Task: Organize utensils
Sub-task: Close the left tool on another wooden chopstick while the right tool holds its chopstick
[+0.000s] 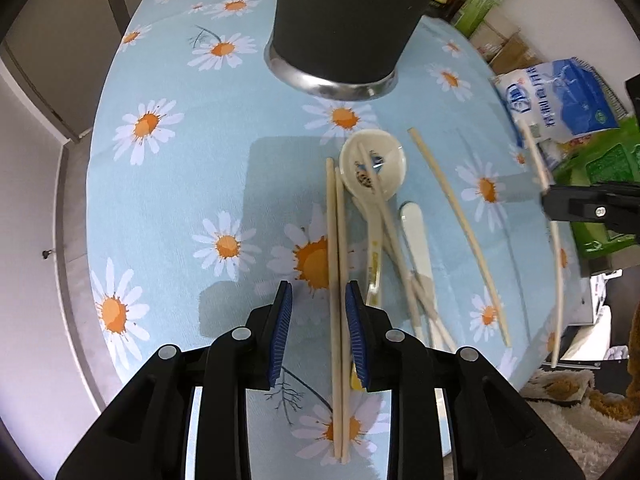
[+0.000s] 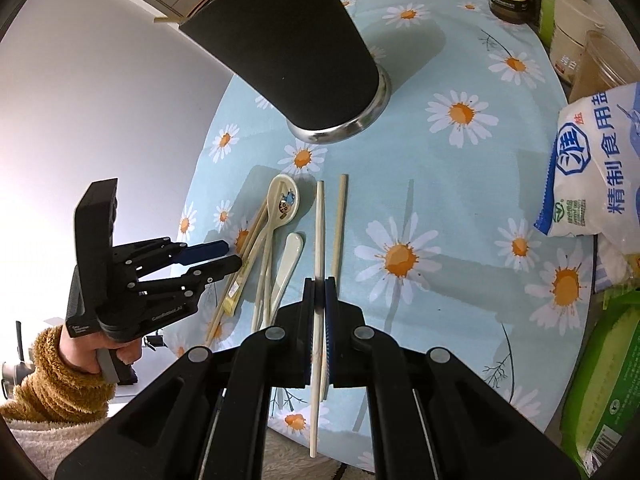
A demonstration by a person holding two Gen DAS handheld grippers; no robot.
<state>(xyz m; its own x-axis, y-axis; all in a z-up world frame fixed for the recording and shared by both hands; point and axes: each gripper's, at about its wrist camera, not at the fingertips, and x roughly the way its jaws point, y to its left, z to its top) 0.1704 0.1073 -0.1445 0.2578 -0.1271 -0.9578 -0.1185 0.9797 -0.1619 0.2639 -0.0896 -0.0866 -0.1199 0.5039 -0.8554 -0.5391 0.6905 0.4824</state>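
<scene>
On my left wrist view, the left gripper (image 1: 318, 308) is spread open over a pair of chopsticks (image 1: 336, 280) lying beside the cartoon spoon (image 1: 372, 168) on the daisy tablecloth (image 1: 168, 200). The right wrist view alone shows my right gripper (image 2: 320, 292) clamped on one pale chopstick (image 2: 319, 240), lifted near the black cup (image 2: 288, 48). The salt bag (image 2: 596, 168) bears Chinese print.

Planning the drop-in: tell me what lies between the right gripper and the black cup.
Right wrist view: ahead of the right gripper, its held chopstick, a loose chopstick alongside, then bare tablecloth up to the black cup.
</scene>
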